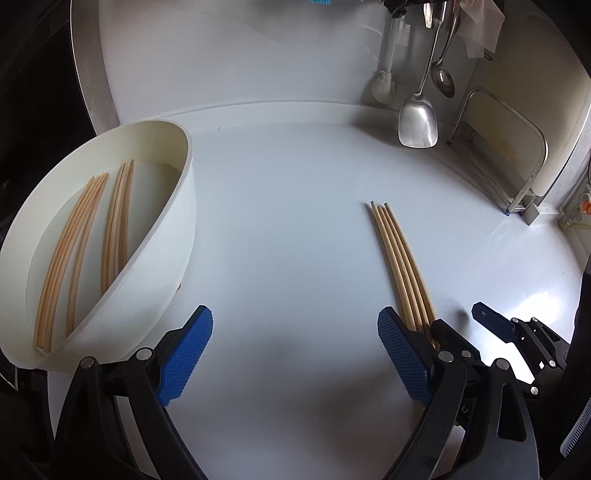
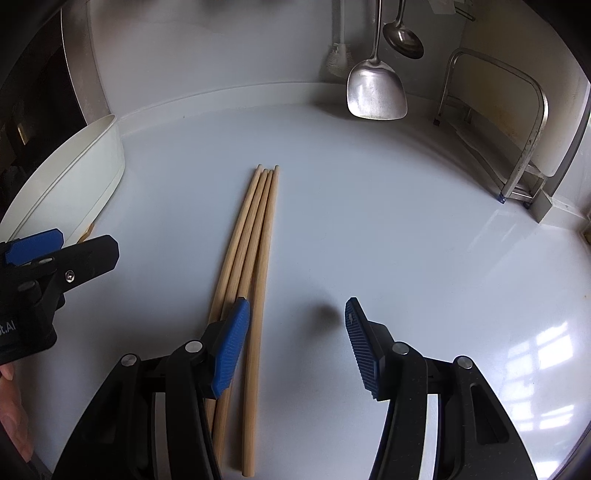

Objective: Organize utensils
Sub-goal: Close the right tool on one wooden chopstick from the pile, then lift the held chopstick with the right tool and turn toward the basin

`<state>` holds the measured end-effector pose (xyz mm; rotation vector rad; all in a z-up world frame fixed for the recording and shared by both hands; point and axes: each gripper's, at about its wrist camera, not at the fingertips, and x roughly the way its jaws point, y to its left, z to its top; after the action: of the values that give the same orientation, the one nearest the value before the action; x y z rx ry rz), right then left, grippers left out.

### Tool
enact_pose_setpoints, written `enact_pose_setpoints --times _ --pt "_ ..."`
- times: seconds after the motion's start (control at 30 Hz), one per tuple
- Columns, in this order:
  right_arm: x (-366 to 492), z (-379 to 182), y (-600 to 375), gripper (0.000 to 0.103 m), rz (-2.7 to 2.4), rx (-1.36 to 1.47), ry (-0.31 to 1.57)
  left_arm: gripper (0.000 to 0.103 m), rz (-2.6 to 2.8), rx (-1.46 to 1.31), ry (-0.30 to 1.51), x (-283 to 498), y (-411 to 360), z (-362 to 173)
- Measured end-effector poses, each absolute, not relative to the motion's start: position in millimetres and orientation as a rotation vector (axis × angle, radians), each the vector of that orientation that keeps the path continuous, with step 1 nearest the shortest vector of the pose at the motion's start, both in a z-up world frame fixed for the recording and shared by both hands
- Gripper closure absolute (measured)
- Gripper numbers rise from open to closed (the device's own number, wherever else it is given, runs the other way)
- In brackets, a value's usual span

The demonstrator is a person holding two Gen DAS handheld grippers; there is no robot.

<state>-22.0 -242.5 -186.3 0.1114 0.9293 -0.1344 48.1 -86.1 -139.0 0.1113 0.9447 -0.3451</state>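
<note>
Several wooden chopsticks (image 1: 400, 258) lie side by side on the white counter; in the right wrist view the chopsticks (image 2: 247, 251) run away from me. A white oval tub (image 1: 162, 258) on the left holds several more chopsticks (image 1: 74, 247). My left gripper (image 1: 295, 354) is open and empty, between the tub and the loose chopsticks. My right gripper (image 2: 297, 343) is open and empty, its left finger (image 2: 231, 347) over the near ends of the loose chopsticks. The tub also shows at the left of the right wrist view (image 2: 74, 177).
A metal spatula (image 2: 375, 88) and a ladle (image 2: 402, 35) hang at the back wall beside a white brush (image 2: 340, 55). A metal rack (image 2: 517, 147) stands at the right. The left gripper (image 2: 37, 266) shows at the left edge.
</note>
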Motion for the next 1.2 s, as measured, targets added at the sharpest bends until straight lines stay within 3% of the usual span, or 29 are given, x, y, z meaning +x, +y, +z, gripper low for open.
enact_pose_setpoints --times 0.23,0.33,0.53,1.2 --pt "-23 -188 -240 0.053 -0.135 0.100 0.930 0.014 -0.340 0.112 0.959 47 -87 -144" --pt "-24 -188 -239 0.063 -0.133 0.087 0.924 0.014 -0.342 0.104 0.967 45 -90 -147" --pt "-29 -188 -238 0.096 -0.121 0.060 0.899 0.014 -0.343 0.112 0.967 42 -100 -148" --pt "-49 -187 -278 0.096 -0.181 0.104 0.906 0.014 -0.360 0.176 1.016 37 -142 -174"
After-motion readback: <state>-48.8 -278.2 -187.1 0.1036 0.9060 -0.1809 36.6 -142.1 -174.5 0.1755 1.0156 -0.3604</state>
